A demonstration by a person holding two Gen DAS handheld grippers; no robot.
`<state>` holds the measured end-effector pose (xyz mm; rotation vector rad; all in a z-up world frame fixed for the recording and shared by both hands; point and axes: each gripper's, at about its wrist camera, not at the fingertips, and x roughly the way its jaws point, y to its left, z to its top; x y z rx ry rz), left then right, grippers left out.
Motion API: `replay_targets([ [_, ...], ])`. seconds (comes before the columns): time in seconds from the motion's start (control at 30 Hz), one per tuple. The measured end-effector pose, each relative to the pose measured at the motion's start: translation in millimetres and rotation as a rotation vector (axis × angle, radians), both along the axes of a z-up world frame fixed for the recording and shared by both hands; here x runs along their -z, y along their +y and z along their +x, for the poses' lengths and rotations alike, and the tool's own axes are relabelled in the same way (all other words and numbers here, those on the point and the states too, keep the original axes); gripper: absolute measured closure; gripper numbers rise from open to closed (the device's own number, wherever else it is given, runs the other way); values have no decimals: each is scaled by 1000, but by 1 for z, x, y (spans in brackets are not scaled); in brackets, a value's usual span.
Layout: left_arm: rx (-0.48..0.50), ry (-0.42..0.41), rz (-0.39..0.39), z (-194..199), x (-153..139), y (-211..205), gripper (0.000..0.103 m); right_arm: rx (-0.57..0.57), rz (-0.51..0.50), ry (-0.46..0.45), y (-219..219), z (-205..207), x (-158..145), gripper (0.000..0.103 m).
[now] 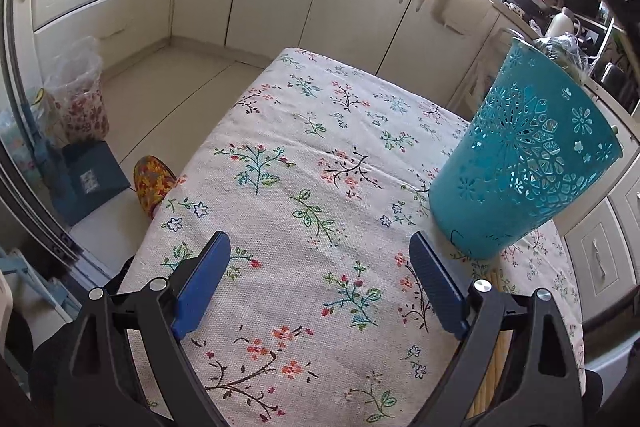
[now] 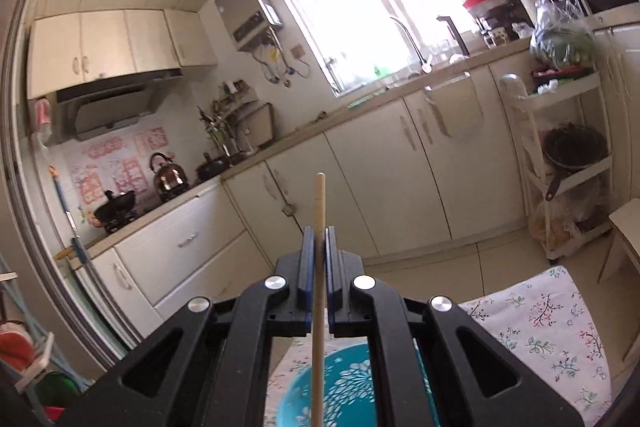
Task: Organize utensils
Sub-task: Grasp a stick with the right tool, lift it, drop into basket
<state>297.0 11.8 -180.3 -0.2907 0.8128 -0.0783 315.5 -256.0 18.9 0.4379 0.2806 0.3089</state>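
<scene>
Wooden chopstick [image 2: 319, 211] pinched in right tool [image 2: 319, 239] (upright).

Teal perforated holder [image 1: 524, 155] upright on cloth; wooden chopstick [image 2: 319, 211] raised above it.

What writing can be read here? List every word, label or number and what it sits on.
None can be read.
Pink and red paper decorations on the stove wall: patterned shapes, too blurred to tell whether they hold characters.
White square label on the dark blue box on the floor: too small to read.
Water heater front panel: no legible marking.
Teal utensil holder: cut-out flower pattern only, no text.
</scene>
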Motion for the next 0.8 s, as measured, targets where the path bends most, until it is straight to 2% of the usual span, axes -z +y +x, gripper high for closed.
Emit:
replay_targets([
  [0.27, 12, 2, -5, 2, 1, -2, 16, -20, -45, 114, -1, 6, 30, 96],
  [0.37, 4, 9, -11, 3, 2, -1, 16, -55, -64, 140, 1, -1, 34, 88],
  [0.4, 2, 11, -11, 3, 2, -1, 16, -58, -70, 137, 1, -5, 32, 82],
  [0.43, 1, 15, -10, 4, 3, -1, 16, -56, -73, 130, -1, -12, 30, 81],
  [0.57, -3, 29, -1, 4, 4, -1, 16, -14, -48, 89, -19, -64, 23, 80],
  [0.6, -5, 35, 0, 3, 5, 0, 16, 2, -55, 102, -22, -81, 26, 80],
  [0.7, -21, 43, -19, 2, 6, 6, 16, -1, -105, 214, -18, -115, 53, 80],
  [0.8, -27, 41, -21, 1, 7, 8, 16, -74, -171, 425, 3, -134, 114, 87],
])
